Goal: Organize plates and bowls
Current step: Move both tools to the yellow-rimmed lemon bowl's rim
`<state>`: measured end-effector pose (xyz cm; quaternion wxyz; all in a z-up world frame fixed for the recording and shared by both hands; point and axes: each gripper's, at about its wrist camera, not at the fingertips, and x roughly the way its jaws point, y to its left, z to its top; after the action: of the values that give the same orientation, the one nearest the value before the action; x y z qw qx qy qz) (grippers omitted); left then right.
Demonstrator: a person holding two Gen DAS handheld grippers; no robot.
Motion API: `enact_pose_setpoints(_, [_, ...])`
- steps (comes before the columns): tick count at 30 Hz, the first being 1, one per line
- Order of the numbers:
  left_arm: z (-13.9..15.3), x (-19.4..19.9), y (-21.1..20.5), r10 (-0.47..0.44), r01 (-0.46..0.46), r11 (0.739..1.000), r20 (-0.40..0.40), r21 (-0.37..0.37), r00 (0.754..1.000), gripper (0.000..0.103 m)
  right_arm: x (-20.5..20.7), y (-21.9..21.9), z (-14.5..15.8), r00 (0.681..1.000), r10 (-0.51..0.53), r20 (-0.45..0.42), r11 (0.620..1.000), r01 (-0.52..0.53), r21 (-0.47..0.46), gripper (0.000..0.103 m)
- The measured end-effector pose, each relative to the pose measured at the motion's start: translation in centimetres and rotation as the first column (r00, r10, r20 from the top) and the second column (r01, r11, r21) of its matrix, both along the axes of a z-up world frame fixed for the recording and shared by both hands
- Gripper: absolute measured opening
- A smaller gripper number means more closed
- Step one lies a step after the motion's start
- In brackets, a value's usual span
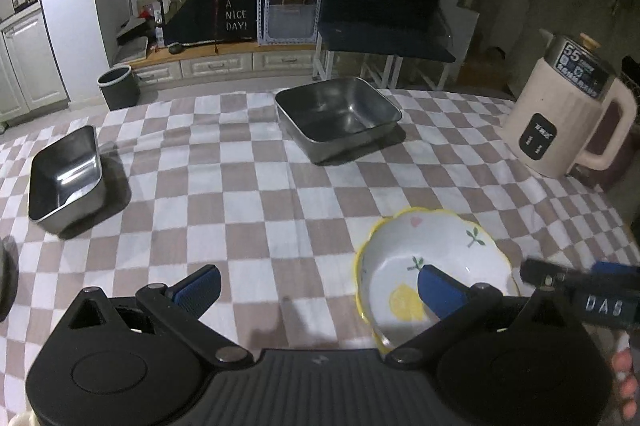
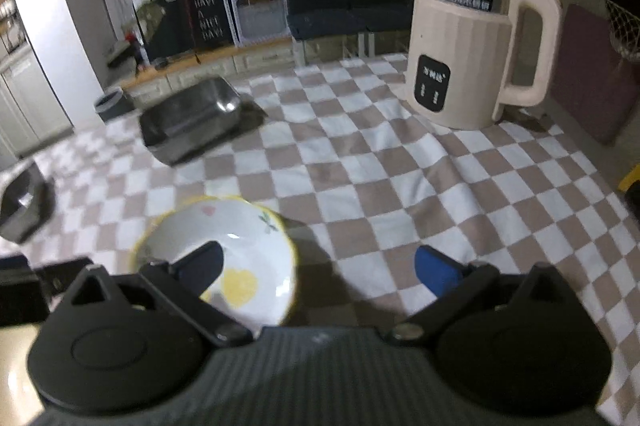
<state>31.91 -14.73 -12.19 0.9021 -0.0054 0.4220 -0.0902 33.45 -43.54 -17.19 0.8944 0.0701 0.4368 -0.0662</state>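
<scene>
Here, nearest both cameras, the white ceramic bowl with a scalloped yellow rim and lemon print [image 1: 432,266] sits on the brown-and-white checked tablecloth [image 1: 248,210]. The left gripper [image 1: 318,286] and the right gripper [image 2: 332,264] both hold their fingers spread wide, gripping nothing; each has one blue pad over the bowl, probably lining up to take its rim. Farther off, apart from each other, the deep rectangular steel tub [image 1: 66,178] and the shallow square steel tray [image 1: 338,114] stand empty, likely candidates for stacking. The cream electric kettle [image 2: 476,38] stands beyond.
</scene>
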Motion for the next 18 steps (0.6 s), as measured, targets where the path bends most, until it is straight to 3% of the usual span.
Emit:
enact_pose_setpoints(3, [-0.7, 1.2, -0.6, -0.006, 0.007, 0.999, -0.004, 0.031, 1.000, 0.103, 1.2, -0.2, -1.1, 0.998, -0.027, -0.057, 0.999, 0.026, -0.028, 0.103])
enact_pose_setpoints(9, [-2.0, 2.8, -0.9, -0.012, 0.010, 0.996, 0.017, 0.093, 1.000, 0.103, 2.8, 0.3, -3.0, 0.997, 0.000, -0.072, 1.000, -0.001, -0.024, 0.102])
enact_pose_setpoints(13, [-2.9, 3.7, -0.5, 0.000, 0.002, 0.998, -0.034, 0.063, 0.999, 0.103, 3.4, 0.8, -4.1, 0.994, 0.063, -0.084, 0.995, -0.069, -0.071, 0.102])
enact_pose_setpoints(18, [-3.3, 4.1, 0.0, -0.050, 0.047, 0.998, -0.088, -0.032, 0.995, 0.101, 3.7, 0.7, -4.6, 0.992, 0.079, -0.101, 0.991, -0.089, -0.102, 0.102])
